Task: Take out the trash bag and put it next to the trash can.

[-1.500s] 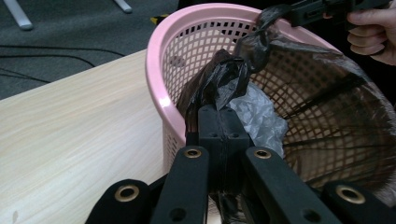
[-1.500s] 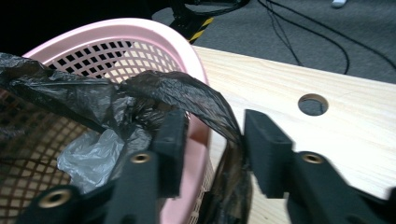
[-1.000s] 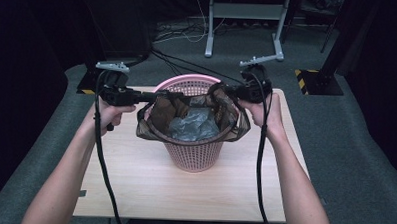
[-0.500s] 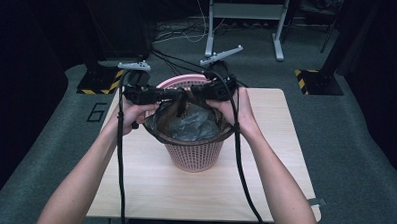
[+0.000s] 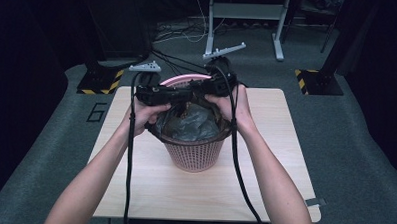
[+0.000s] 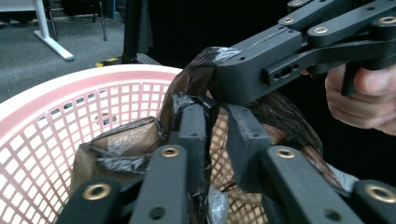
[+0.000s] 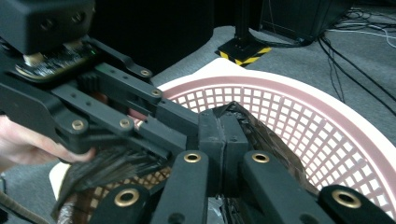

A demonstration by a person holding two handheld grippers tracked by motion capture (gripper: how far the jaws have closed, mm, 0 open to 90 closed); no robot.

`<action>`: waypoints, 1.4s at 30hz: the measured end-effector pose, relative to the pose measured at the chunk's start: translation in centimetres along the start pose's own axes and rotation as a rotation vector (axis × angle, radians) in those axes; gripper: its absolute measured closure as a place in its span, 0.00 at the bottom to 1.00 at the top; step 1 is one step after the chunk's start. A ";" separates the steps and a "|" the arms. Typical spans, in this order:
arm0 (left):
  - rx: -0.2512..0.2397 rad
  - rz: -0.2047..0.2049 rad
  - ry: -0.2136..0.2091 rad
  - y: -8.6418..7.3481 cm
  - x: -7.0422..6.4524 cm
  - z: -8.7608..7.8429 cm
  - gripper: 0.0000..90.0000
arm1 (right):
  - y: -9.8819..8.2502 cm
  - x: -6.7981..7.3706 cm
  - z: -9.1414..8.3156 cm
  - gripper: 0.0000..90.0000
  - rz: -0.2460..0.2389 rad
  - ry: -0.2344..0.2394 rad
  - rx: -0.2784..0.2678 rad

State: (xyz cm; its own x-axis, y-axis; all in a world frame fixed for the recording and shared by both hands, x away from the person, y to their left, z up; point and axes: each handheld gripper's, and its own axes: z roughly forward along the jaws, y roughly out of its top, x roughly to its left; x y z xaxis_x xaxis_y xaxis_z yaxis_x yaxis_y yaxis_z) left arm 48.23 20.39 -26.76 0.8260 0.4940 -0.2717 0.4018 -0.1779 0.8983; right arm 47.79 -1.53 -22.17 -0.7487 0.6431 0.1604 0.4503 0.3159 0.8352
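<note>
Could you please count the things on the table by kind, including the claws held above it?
Pink basket: 1
Dark plastic bag in the basket: 1
Claws: 2, the left claw and the right claw, both at the bag's gathered top
Total: 4

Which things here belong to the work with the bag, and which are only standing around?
Part of the work:
- bin bag
- pink basket
- left gripper
- right gripper

Standing around:
- table
- grey metal stand
- cables on the floor
</note>
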 end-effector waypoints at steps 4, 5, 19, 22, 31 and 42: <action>-0.011 0.009 -0.004 0.1 -0.3 0.5 0.79 | 0.1 0.0 0.1 1.00 0.010 0.008 -0.008; -0.007 0.012 0.006 0.1 -0.4 0.6 0.77 | 0.1 0.0 0.1 1.00 0.009 0.010 -0.008; 0.024 0.007 0.085 0.4 -0.6 1.3 0.86 | 0.6 1.3 1.0 1.00 0.041 0.098 -0.038; 0.037 0.028 0.097 0.5 -1.0 1.5 0.99 | 0.6 1.2 0.9 1.00 0.043 0.092 -0.038; 0.021 0.017 0.104 0.8 -0.2 0.4 1.00 | 0.1 -0.8 -2.1 0.73 0.023 0.051 -0.047; -0.047 0.036 0.076 3.8 -0.4 -1.9 1.00 | -2.5 -5.1 -2.2 0.39 -0.107 -0.085 0.074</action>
State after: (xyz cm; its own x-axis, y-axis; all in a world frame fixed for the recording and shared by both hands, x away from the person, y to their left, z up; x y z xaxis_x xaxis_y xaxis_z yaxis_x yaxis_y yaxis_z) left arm 48.67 21.09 -22.58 0.8067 0.5510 -0.2137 0.3521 -0.1578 0.9225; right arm 49.44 -7.08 -23.91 -0.7516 0.6591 0.0248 0.4074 0.4343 0.8034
